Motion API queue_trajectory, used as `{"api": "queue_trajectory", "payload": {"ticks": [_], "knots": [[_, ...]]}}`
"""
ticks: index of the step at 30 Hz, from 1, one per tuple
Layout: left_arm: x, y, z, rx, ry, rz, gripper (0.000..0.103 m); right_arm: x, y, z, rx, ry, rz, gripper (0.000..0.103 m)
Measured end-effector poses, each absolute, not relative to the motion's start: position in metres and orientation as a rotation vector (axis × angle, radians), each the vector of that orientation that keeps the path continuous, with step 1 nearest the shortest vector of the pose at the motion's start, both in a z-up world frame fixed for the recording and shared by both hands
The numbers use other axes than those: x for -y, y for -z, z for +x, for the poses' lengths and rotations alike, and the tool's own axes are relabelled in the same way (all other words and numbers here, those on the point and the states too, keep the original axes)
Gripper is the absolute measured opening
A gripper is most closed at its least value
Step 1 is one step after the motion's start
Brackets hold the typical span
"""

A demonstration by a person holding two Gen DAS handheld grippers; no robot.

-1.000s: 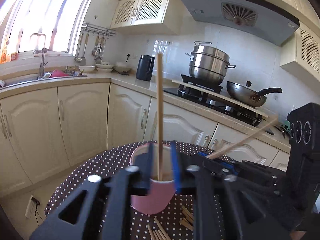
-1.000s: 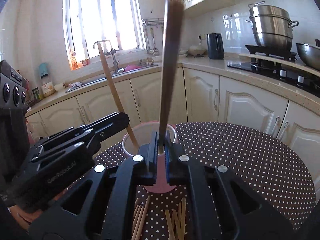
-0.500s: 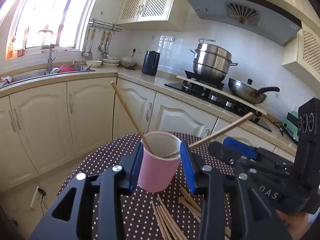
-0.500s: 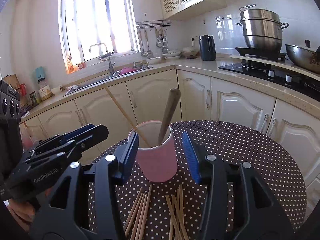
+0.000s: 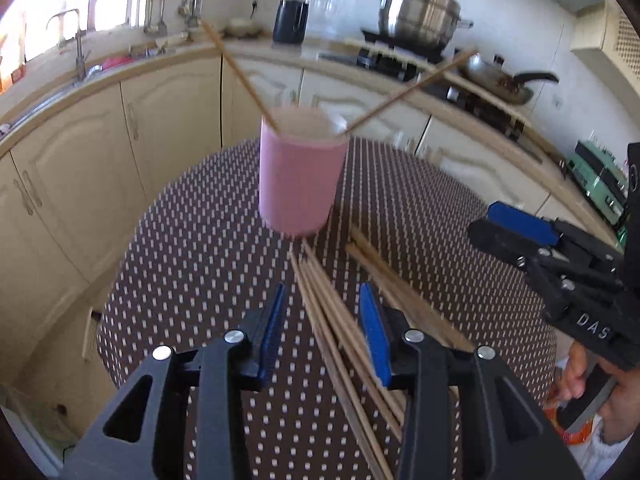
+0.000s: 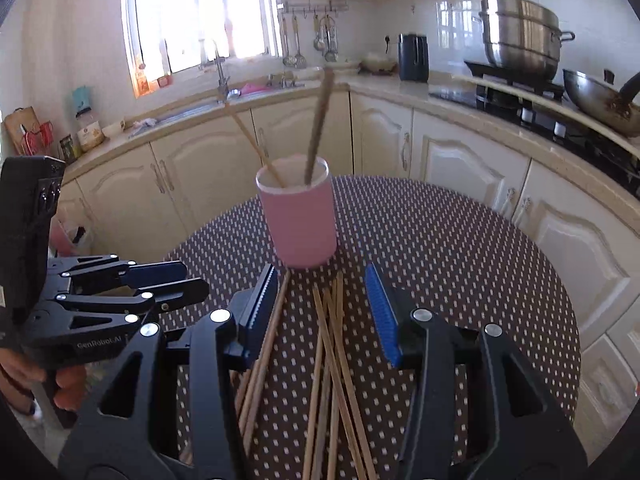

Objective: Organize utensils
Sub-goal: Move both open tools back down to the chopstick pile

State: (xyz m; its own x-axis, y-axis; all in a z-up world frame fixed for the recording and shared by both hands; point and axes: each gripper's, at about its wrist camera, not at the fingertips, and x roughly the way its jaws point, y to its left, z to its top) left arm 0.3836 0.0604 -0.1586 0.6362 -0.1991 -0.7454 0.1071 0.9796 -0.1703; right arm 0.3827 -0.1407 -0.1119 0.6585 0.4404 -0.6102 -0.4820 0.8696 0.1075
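Pink cup [image 6: 298,222] stands on the dotted tabletop [image 6: 460,264] with two chopsticks [image 6: 318,126] leaning out of it, while the loose chopsticks [image 6: 330,360] lie crossed just in front of it. Your left hand-held gripper [image 5: 322,330] and right hand-held gripper [image 6: 326,308] both hang over that pile with jaws apart and nothing held. Because the sticks overlap, you could pinch two at once or flick a neighbour off the edge. Reaching in too fast may also knock the cup and tip it.
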Motion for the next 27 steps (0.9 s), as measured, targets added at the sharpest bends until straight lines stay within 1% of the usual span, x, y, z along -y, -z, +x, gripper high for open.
{"api": "queue_trajectory", "payload": {"ticks": [5, 8, 9, 16, 20, 27], "knots": [[-0.050, 0.188, 0.374, -0.994, 0.192, -0.072, 0.037, 0.152, 0.139, 0.380, -0.815, -0.523, -0.089, 0.046], [-0.046, 0.202, 0.371, -1.058, 0.194, -0.066, 0.023, 0.157, 0.151, 0.379, -0.881, -0.527, -0.082, 0.046], [-0.046, 0.205, 0.370, -1.072, 0.192, -0.066, 0.022, 0.158, 0.153, 0.378, -0.896, -0.530, -0.082, 0.046], [-0.045, 0.215, 0.367, -1.093, 0.183, -0.075, 0.021, 0.163, 0.167, 0.378, -0.964, -0.531, -0.094, 0.046], [-0.039, 0.221, 0.377, -1.112, 0.167, -0.053, 0.021, 0.164, 0.172, 0.379, -0.984, -0.530, -0.101, 0.046], [-0.032, 0.221, 0.384, -1.120, 0.137, -0.049, 0.021, 0.160, 0.177, 0.385, -1.018, -0.512, -0.129, 0.045]]}}
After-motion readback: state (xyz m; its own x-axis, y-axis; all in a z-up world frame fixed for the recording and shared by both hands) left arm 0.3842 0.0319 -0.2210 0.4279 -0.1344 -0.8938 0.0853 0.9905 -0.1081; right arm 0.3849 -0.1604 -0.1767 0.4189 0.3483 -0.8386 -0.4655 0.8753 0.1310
